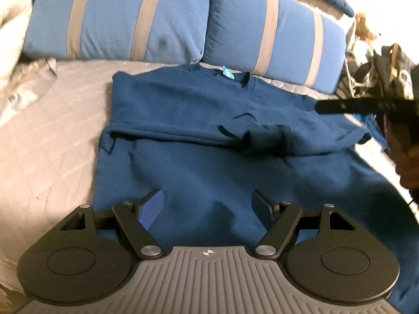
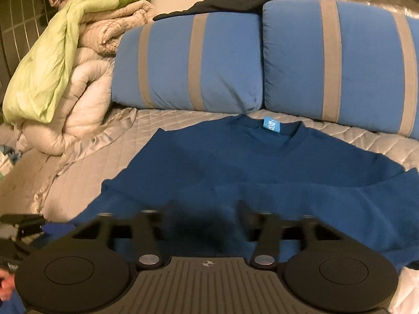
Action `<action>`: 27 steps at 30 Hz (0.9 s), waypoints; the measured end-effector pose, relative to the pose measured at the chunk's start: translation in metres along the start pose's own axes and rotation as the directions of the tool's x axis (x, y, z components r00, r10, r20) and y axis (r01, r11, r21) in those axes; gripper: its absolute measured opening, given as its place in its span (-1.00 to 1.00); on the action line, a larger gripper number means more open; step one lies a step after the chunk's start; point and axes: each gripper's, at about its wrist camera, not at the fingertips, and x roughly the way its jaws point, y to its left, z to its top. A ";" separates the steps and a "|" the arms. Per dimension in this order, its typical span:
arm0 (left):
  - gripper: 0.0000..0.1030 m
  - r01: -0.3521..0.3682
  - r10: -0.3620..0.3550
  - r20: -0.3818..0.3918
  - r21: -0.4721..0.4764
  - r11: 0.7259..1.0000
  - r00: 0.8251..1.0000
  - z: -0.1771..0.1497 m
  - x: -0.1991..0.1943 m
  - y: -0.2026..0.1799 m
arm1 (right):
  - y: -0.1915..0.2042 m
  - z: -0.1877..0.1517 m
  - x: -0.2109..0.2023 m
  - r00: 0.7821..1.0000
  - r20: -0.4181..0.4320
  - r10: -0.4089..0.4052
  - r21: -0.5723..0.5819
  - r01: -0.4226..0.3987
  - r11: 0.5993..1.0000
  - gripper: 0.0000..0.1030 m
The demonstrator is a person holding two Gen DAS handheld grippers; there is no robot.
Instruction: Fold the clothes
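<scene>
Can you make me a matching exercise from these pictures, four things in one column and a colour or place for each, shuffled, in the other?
Things:
1. shirt
2. neck label
3. pillows
4. green cloth

Descriptions:
A. draped over the pale bundled quilt at the far left
B. light blue tag inside the collar
C. blue with grey stripes, along the head of the bed
D. dark blue, spread flat on the quilted cover

Pairs: 1-D, 2-B, 3-C, 4-A
</scene>
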 end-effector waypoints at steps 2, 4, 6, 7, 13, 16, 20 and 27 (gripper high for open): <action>0.43 0.021 -0.021 -0.011 -0.027 0.999 1.000 0.005 0.000 0.004 | 0.000 -0.003 -0.008 1.000 -0.003 -0.016 -0.018 0.016 1.000 0.51; 0.43 0.069 -0.070 -0.006 -0.062 0.996 0.998 0.019 0.000 0.005 | -0.003 -0.008 -0.014 0.999 -0.010 -0.039 -0.043 0.039 0.998 0.68; 0.43 0.132 -0.132 0.000 -0.104 0.986 0.991 0.036 0.000 0.006 | -0.004 -0.015 -0.022 0.998 -0.015 -0.067 -0.083 0.066 0.994 0.75; 0.44 0.171 -0.174 -0.006 -0.144 0.975 0.985 0.045 0.006 0.007 | -0.005 -0.019 -0.025 0.996 -0.020 -0.082 -0.099 0.080 0.992 0.76; 0.44 0.359 -0.411 -0.039 -0.417 0.835 0.911 0.088 0.059 0.023 | -0.014 -0.034 -0.040 0.994 -0.030 -0.108 -0.068 0.106 0.992 0.79; 0.43 0.368 -0.467 -0.064 -0.525 0.767 0.882 0.093 0.096 0.031 | -0.014 -0.039 -0.045 0.994 -0.023 -0.106 -0.065 0.104 0.992 0.81; 0.43 0.349 -0.485 -0.059 -0.621 0.702 0.872 0.089 0.133 0.041 | -0.011 -0.045 -0.051 0.996 -0.013 -0.085 -0.071 0.084 0.994 0.81; 0.40 0.316 -0.473 -0.073 -0.655 0.686 0.878 0.078 0.162 0.048 | -0.014 -0.046 -0.056 0.998 0.008 -0.062 -0.052 0.062 0.997 0.81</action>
